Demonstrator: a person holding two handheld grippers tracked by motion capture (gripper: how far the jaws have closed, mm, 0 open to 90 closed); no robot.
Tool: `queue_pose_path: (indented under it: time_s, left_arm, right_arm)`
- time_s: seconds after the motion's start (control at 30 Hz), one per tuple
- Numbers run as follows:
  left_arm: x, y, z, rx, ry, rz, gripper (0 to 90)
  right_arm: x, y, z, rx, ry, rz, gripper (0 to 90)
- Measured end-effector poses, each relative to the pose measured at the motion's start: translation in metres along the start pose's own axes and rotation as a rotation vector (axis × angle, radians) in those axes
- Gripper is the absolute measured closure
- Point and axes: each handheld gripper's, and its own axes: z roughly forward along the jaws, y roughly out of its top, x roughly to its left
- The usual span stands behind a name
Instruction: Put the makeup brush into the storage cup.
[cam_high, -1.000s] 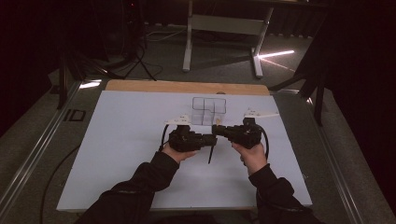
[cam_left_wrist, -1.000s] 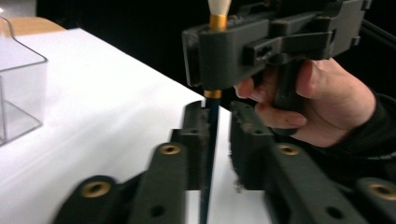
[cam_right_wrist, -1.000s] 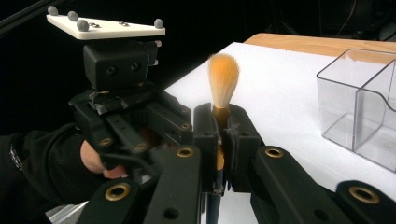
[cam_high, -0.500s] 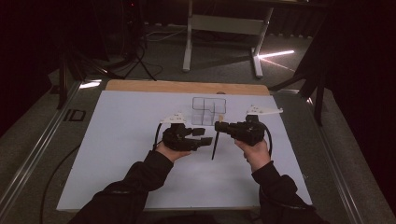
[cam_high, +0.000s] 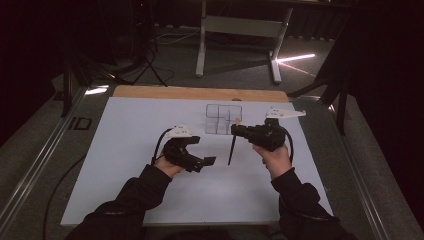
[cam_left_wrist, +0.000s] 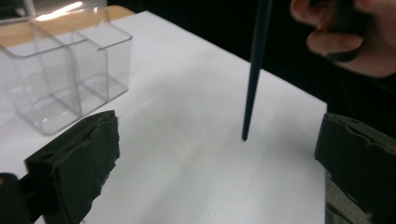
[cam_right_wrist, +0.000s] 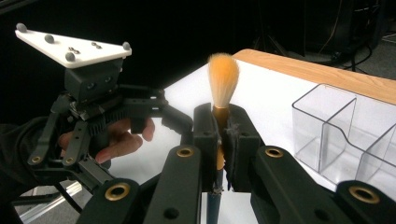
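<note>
A brush with orange bristles (cam_right_wrist: 223, 77) and a thin dark handle (cam_high: 231, 150) hangs upright, tip just above the white board. My right gripper (cam_high: 235, 131) is shut on it just below the bristles, its pads (cam_right_wrist: 205, 128) pressing the ferrule. My left gripper (cam_high: 210, 161) sits lower left of the handle. Its jaws have just been opening and stand wide apart with nothing between them (cam_left_wrist: 217, 163). The handle (cam_left_wrist: 254, 74) hangs ahead of them, untouched. A clear plastic organizer (cam_high: 223, 119) with several compartments stands just behind the brush.
The white board (cam_high: 125, 150) covers the table, with a wooden strip (cam_high: 200, 93) along its far edge. A desk frame (cam_high: 240, 30) stands on the floor beyond. A cable (cam_high: 159, 145) trails from the left gripper.
The left gripper let go of the brush handle, opened wide and drew off to the left. The right gripper stayed shut on the brush, nearly in place.
</note>
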Motion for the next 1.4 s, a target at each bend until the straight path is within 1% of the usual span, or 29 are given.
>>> queue_pose_path:
  time_s: [0.03, 0.07, 0.1, 0.17, 0.2, 0.23, 0.27, 0.3, 0.37, 0.43, 0.5, 0.63, 0.77, 0.87, 0.93, 0.97, 1.03, 1.07, 1.1, 1.17, 1.23, 1.3, 1.33, 1.4]
  left_arm:
    - [0.0, -0.001, -0.001, -0.007, -0.003, 0.006, 0.1]
    - [-0.001, -0.003, -0.003, -0.023, 0.021, 0.016, 0.0]
    - [-0.002, -0.004, -0.005, -0.035, 0.023, 0.022, 0.0]
    - [-0.003, -0.005, -0.009, -0.035, 0.017, 0.022, 0.0]
    - [-0.004, -0.006, -0.012, -0.044, 0.019, 0.015, 0.0]
    - [-0.004, -0.007, -0.013, -0.042, 0.027, 0.013, 0.0]
    - [-0.005, -0.008, -0.015, -0.037, 0.025, 0.008, 0.0]
    - [-0.005, -0.01, -0.018, -0.04, 0.036, 0.009, 0.0]
    - [-0.006, -0.013, -0.021, -0.034, 0.036, 0.012, 0.0]
    - [-0.007, -0.016, -0.025, -0.034, 0.047, 0.01, 0.0]
    - [-0.007, -0.02, -0.029, -0.036, 0.048, -0.006, 0.0]
    - [-0.007, -0.029, -0.037, -0.035, 0.064, -0.009, 0.0]
    - [-0.007, -0.04, -0.048, -0.038, 0.084, -0.012, 0.0]
    - [-0.008, -0.046, -0.054, -0.032, 0.098, -0.012, 0.0]
    - [-0.007, -0.052, -0.059, -0.035, 0.11, -0.023, 0.0]
    - [-0.006, -0.054, -0.061, -0.035, 0.111, -0.029, 0.0]
    - [-0.006, -0.06, -0.065, -0.035, 0.129, -0.031, 0.0]
    - [-0.005, -0.062, -0.067, -0.032, 0.13, -0.032, 0.0]
    - [-0.004, -0.065, -0.069, -0.037, 0.141, -0.034, 0.0]
    - [-0.003, -0.068, -0.072, -0.04, 0.152, -0.035, 0.0]
    - [-0.003, -0.072, -0.074, -0.045, 0.169, -0.029, 0.0]
    - [-0.003, -0.076, -0.074, -0.051, 0.175, -0.023, 0.0]
    - [-0.003, -0.079, -0.074, -0.048, 0.178, -0.017, 0.0]
    - [-0.003, -0.082, -0.074, -0.046, 0.184, -0.017, 0.0]
  right_arm:
    - [0.0, 0.001, 0.0, -0.001, 0.0, -0.004, 84.4]
    - [0.001, 0.002, 0.0, -0.003, -0.002, -0.005, 84.4]
    - [0.001, 0.003, -0.001, -0.004, 0.001, -0.007, 84.4]
    - [0.001, 0.005, -0.001, -0.006, 0.0, -0.012, 84.4]
    - [0.001, 0.006, -0.001, -0.005, 0.001, -0.013, 84.4]
    - [0.001, 0.007, -0.001, -0.008, 0.002, -0.017, 84.4]
    - [0.001, 0.009, -0.002, -0.008, 0.001, -0.019, 84.3]
    - [0.001, 0.01, -0.002, -0.009, -0.001, -0.024, 84.3]
    - [0.001, 0.012, -0.002, -0.012, -0.003, -0.032, 84.4]
    - [0.0, 0.015, -0.003, -0.014, -0.004, -0.034, 84.3]
    - [0.0, 0.018, -0.004, -0.016, -0.005, -0.041, 84.4]
    - [0.001, 0.026, -0.007, -0.019, -0.009, -0.06, 84.4]
    - [0.001, 0.035, -0.01, -0.024, -0.028, -0.092, 84.3]
    - [0.002, 0.043, -0.012, -0.023, -0.042, -0.116, 84.4]
    - [0.002, 0.048, -0.013, -0.023, -0.054, -0.134, 84.4]
    - [0.002, 0.05, -0.013, -0.024, -0.06, -0.139, 84.3]
    - [0.001, 0.054, -0.013, -0.028, -0.069, -0.144, 84.4]
    - [0.001, 0.055, -0.012, -0.032, -0.074, -0.147, 84.4]
    - [0.001, 0.057, -0.012, -0.031, -0.078, -0.149, 84.4]
    - [0.0, 0.06, -0.011, -0.034, -0.088, -0.161, 84.4]
    - [0.0, 0.063, -0.009, -0.031, -0.109, -0.183, 84.3]
    - [-0.002, 0.066, -0.008, -0.037, -0.114, -0.189, 84.4]
    - [-0.003, 0.068, -0.007, -0.04, -0.125, -0.195, 84.4]
    - [-0.006, 0.072, -0.006, -0.05, -0.13, -0.196, 84.3]
